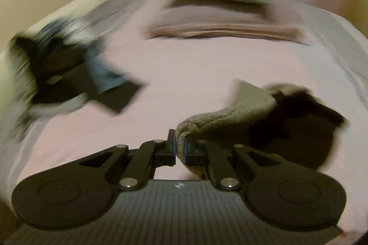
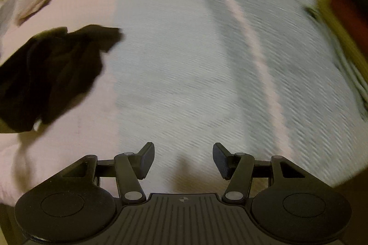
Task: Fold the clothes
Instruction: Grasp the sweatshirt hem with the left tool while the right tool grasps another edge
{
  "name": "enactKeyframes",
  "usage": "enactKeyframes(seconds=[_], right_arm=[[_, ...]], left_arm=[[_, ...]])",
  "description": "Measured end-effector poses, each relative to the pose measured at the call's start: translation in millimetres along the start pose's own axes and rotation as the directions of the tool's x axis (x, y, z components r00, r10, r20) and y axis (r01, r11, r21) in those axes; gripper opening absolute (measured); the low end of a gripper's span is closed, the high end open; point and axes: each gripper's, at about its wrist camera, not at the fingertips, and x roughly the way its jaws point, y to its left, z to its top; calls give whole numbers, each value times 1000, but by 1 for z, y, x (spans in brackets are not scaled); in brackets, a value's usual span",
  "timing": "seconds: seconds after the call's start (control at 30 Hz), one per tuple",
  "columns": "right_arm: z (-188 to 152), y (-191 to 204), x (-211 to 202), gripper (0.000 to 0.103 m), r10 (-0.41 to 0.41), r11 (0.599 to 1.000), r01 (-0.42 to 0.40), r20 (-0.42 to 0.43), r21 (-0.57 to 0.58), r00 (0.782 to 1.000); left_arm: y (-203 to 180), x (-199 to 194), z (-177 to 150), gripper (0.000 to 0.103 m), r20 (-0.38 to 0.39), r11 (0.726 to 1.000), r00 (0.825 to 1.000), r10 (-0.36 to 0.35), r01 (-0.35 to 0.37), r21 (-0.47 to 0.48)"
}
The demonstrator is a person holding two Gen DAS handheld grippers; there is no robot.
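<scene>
On the bed (image 1: 184, 75), near its front edge, we have the left tool (image 1: 180, 148) clamped on the hem of a grey knit garment (image 1: 230, 107), the edge pinched between the two pads. The rest of it trails off to the right and lies partly over a dark garment (image 1: 299, 125), touching it. The right tool (image 2: 183, 160) hangs over bare bedding with its fingers wide apart and nothing between them; the same dark garment (image 2: 46, 75) sits to its left.

We judge the grey piece to be soft, light and limp: it sags from the pinch and will drape rather than hold any shape. The knit looks thick enough to grip well, so slipping seems unlikely, but one held point will let it twist. We would take a second hold with the free tool along the same hem, well apart from the first, so the edge can be stretched flat before a fold.

The bed carries a pale pink sheet and, on the right, a ribbed blue-grey cover (image 2: 184, 61). Both should give under pressure, so creases will set poorly. Folded pieces (image 1: 218, 22) lie stacked at the far side, and a blurred heap of clothes (image 1: 59, 70) lies to the left. Cream walls close the room; both views are smeared by motion.
</scene>
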Motion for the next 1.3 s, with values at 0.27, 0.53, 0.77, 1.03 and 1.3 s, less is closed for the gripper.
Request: enactKeyframes(seconds=[0.27,0.53,0.77,1.03,1.3], right_arm=[[64,80,30,54,20,961,24,156,-277,988],[136,169,56,54,201,821,-7,277,-571,940],[122,257,125,54,304,421,72,216,-904,928],[82,277,169,43,403,7,165,154,-986,902],[110,269,133,4,493,331,44,213,-942,844]], left_arm=[[78,99,-67,10,-268,956,958,-102,19,-293],[83,116,-105,31,-280,911,940,-194,67,-406],[96,126,-90,31,-201,897,957,-208,105,-429],[89,148,-89,11,-236,938,945,-224,143,-316],[82,132,-9,1,-46,966,978,-201,191,-173]])
